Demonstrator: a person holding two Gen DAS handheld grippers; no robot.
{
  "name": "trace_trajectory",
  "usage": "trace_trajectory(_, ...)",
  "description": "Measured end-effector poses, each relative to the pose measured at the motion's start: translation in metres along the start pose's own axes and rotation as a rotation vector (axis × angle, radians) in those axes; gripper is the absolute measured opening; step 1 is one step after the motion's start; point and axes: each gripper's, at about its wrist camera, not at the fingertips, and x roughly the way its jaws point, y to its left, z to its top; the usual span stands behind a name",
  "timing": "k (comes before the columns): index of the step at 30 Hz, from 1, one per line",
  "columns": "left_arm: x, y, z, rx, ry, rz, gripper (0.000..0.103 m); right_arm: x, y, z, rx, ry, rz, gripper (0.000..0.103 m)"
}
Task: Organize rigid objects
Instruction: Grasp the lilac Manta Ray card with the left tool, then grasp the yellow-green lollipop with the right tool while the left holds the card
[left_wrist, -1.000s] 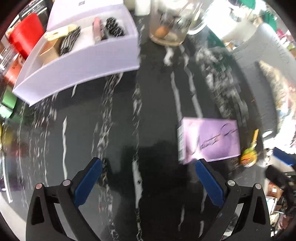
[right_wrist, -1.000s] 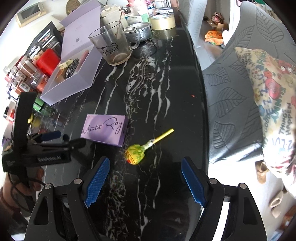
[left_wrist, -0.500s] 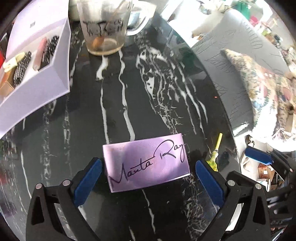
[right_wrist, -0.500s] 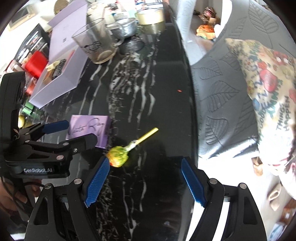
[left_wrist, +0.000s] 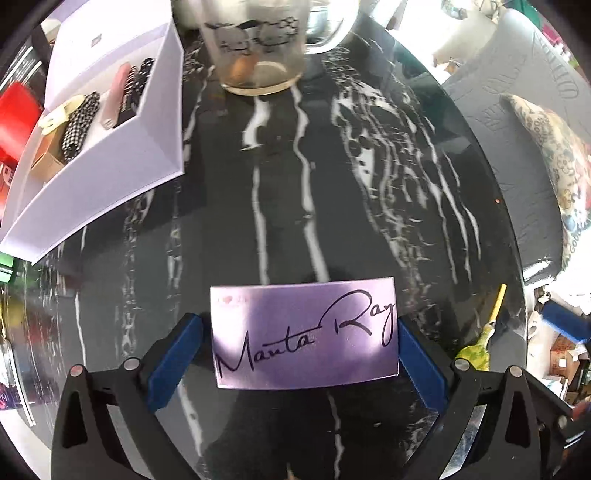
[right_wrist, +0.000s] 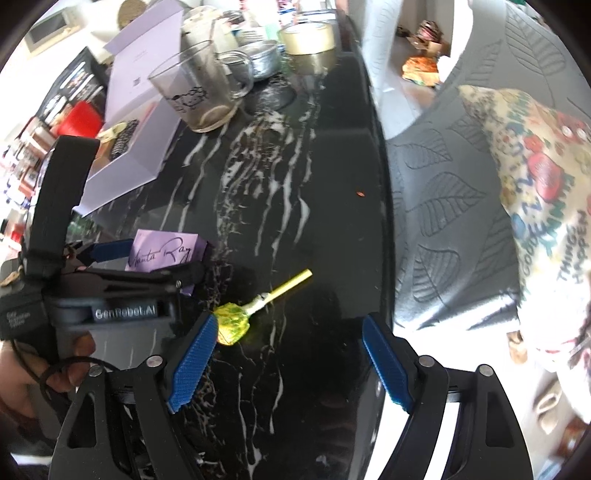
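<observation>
A purple box marked "Manta Ray" lies flat on the black marble table. My left gripper is open and straddles it, one blue pad at each short end. The box also shows in the right wrist view between the left gripper's fingers. A yellow-green lollipop with a yellow stick lies just beside my right gripper's left pad. My right gripper is open and empty over the table's front right part. The lollipop shows at the right edge of the left wrist view.
An open lavender box holding small items stands at the back left. A glass mug stands at the back centre, with a metal cup and a tape roll behind it. A grey sofa with a printed cushion lies beyond the table's right edge.
My left gripper has swung right and come down around the purple box, which now sits between its pads. My right gripper has moved closer to the lollipop.
</observation>
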Motion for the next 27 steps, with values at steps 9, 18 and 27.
trace_trajectory(9,-0.008,0.014,-0.005,0.041,-0.031,-0.058,0.093,0.012,0.021,0.003,-0.244,-0.071,0.018,0.103)
trace_trajectory(18,-0.019,0.04,-0.03,-0.017,-0.021,-0.107,0.093,0.031,0.023,0.001,-0.345,-0.101,0.065,0.102)
trace_trajectory(27,-0.029,0.047,-0.035,-0.064,-0.035,-0.083,0.093,0.032,0.024,-0.007,-0.374,-0.156,0.076,0.081)
